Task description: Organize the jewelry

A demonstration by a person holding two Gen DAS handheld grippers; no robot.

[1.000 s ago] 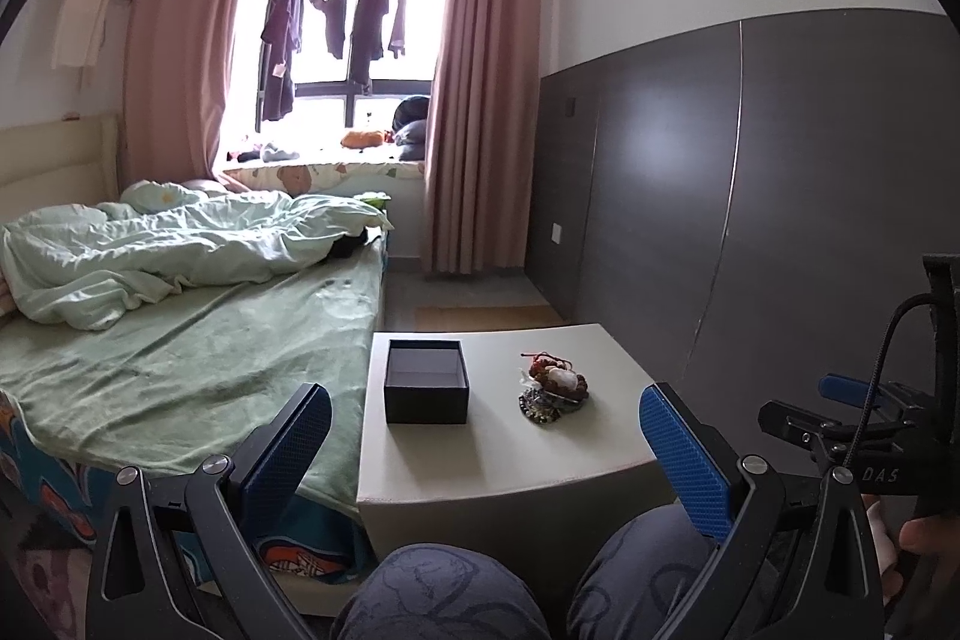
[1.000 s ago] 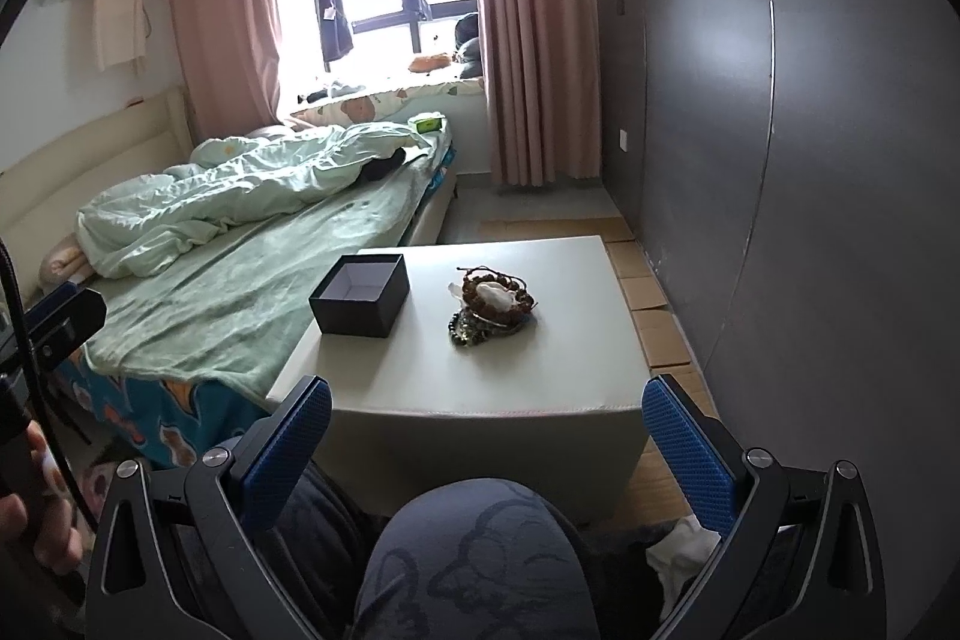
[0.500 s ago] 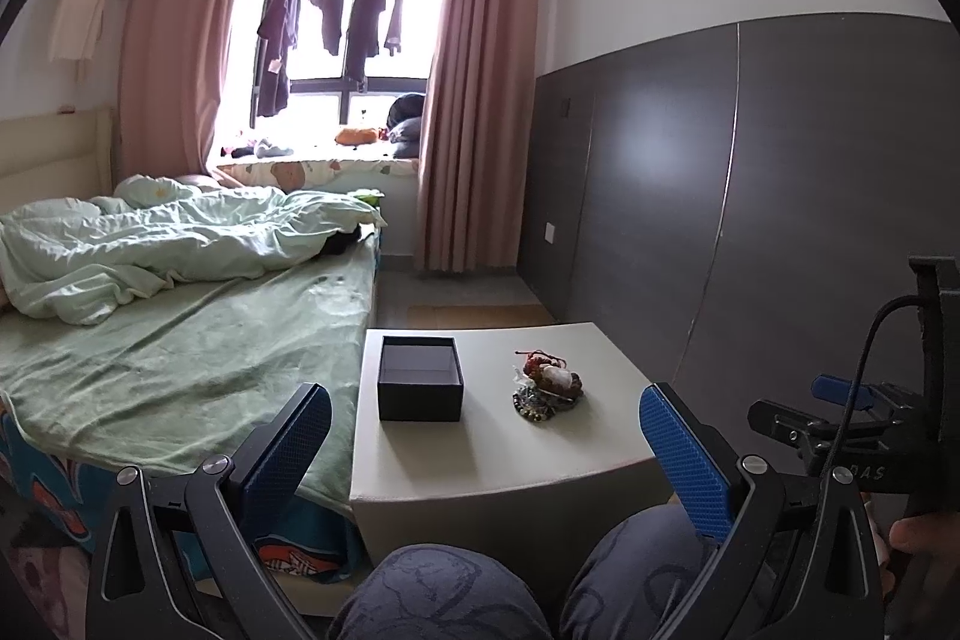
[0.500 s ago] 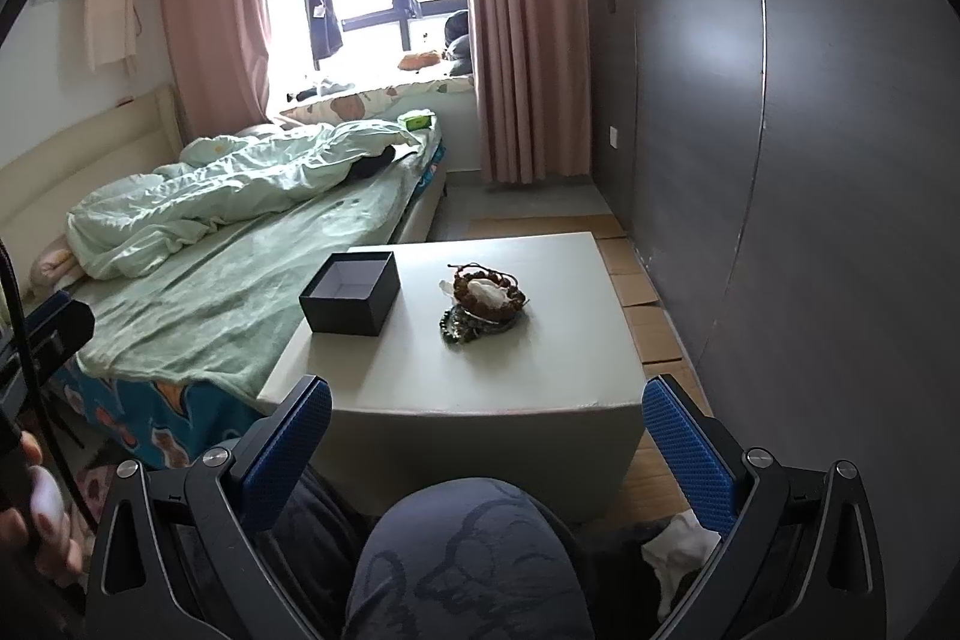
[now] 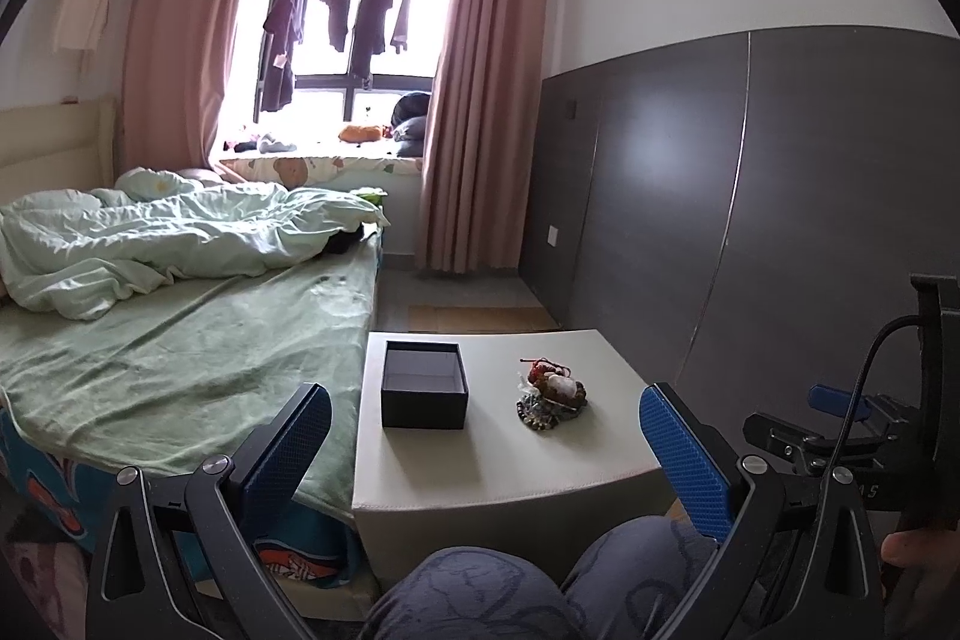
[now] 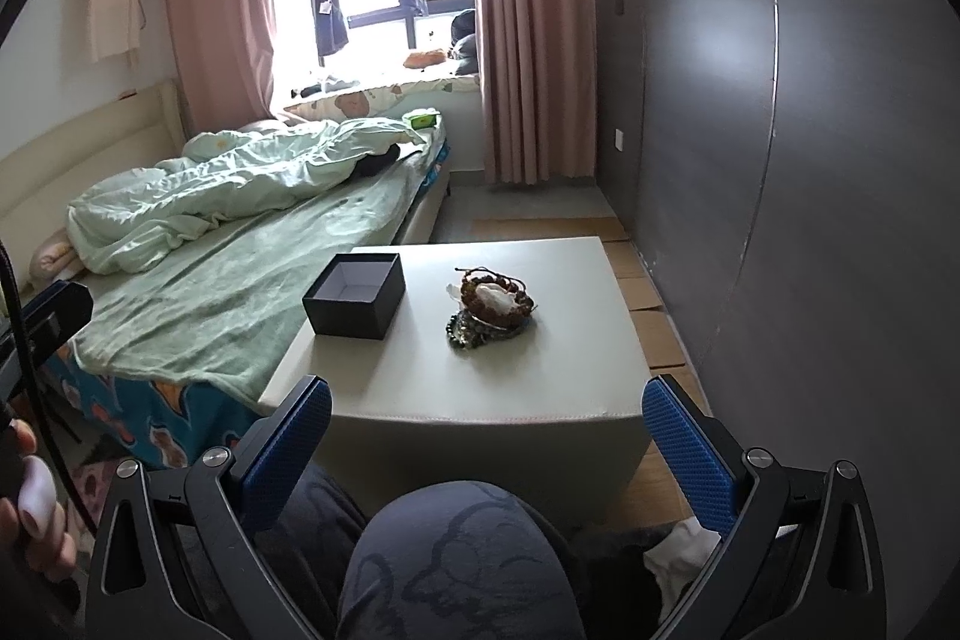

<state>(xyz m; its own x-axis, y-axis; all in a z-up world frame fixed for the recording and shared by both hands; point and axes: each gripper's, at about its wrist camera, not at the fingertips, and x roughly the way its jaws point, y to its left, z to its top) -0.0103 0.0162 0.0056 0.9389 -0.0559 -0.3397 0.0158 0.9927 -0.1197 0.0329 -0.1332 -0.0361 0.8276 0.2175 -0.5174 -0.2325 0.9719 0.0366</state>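
Note:
A pile of beaded bracelets and jewelry (image 5: pixel 552 394) lies on a low white table (image 5: pixel 492 466), right of an open, empty black box (image 5: pixel 425 384). Both show in the right wrist view too, the pile (image 6: pixel 492 303) and the box (image 6: pixel 355 293). My left gripper (image 5: pixel 483 430) is open and empty, held back from the table's near edge above my knees. My right gripper (image 6: pixel 486 424) is open and empty, also short of the table (image 6: pixel 480 388). The right gripper's body shows at the left wrist view's right edge (image 5: pixel 840 430).
A bed with a green sheet (image 5: pixel 180 352) and rumpled duvet abuts the table's left side. A dark wall panel (image 6: pixel 780 160) runs close along the right. My knees (image 6: pixel 456 562) are below the grippers. Cardboard sheets (image 6: pixel 642 292) lie on the floor by the wall.
Both views have shifted slightly; the table sits a little farther left and lower in the left wrist view. Both grippers stay open and nothing on the table has moved.

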